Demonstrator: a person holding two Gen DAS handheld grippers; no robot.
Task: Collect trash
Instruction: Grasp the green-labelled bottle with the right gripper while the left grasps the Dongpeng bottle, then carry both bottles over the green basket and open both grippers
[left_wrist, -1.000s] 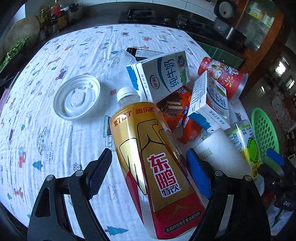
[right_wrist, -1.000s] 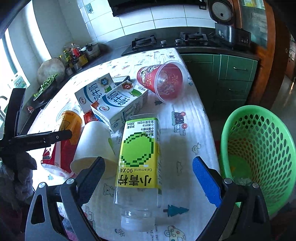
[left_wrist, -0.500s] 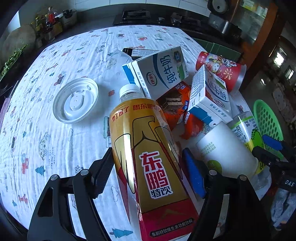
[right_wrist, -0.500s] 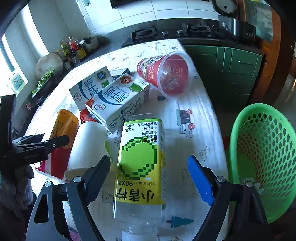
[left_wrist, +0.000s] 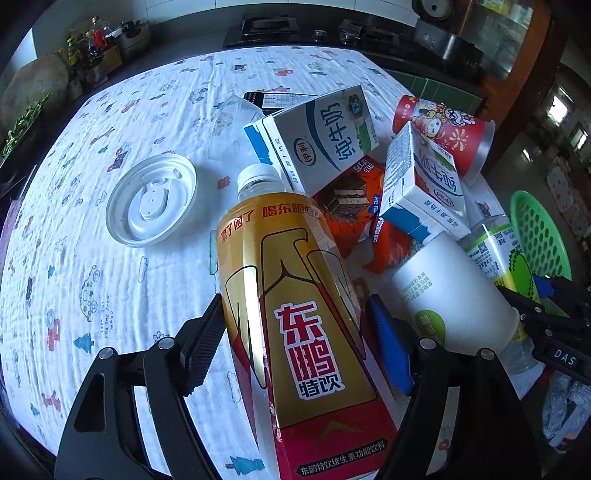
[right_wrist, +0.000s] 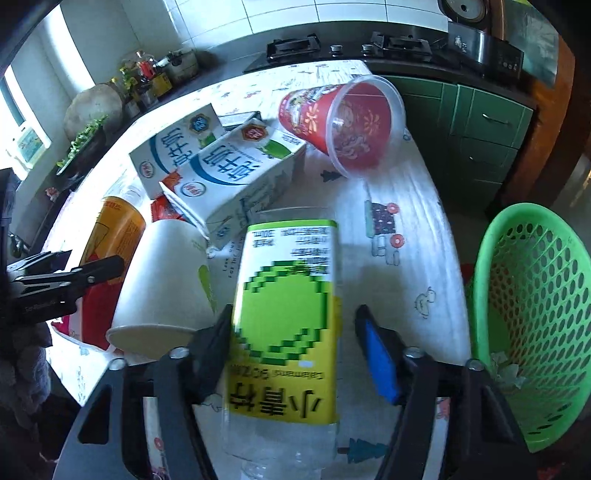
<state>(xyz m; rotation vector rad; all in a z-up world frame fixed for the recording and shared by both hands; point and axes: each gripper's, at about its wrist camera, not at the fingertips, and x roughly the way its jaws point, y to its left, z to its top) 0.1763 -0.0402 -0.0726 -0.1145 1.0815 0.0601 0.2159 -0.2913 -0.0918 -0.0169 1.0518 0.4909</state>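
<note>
A gold and red drink bottle (left_wrist: 295, 314) lies on the patterned tablecloth between the jaws of my left gripper (left_wrist: 295, 343); the jaws stand open, close on both sides of it. A clear bottle with a green and yellow label (right_wrist: 288, 321) lies between the open jaws of my right gripper (right_wrist: 295, 347); the left finger is at the label, the blue-padded one stands apart. A white paper cup (left_wrist: 443, 295) lies between the two bottles. Two milk cartons (left_wrist: 325, 136) (left_wrist: 424, 184), an orange snack wrapper (left_wrist: 351, 206) and a red plastic cup (right_wrist: 347, 125) lie behind.
A green mesh basket (right_wrist: 532, 295) stands off the table's right edge, below table level, with scraps in it. A white plastic lid (left_wrist: 151, 199) lies on the cloth at the left. A stove and counter with jars run along the back.
Both grippers have moved forward over their bottles and their jaws have narrowed around them. The bottles have not visibly moved.
</note>
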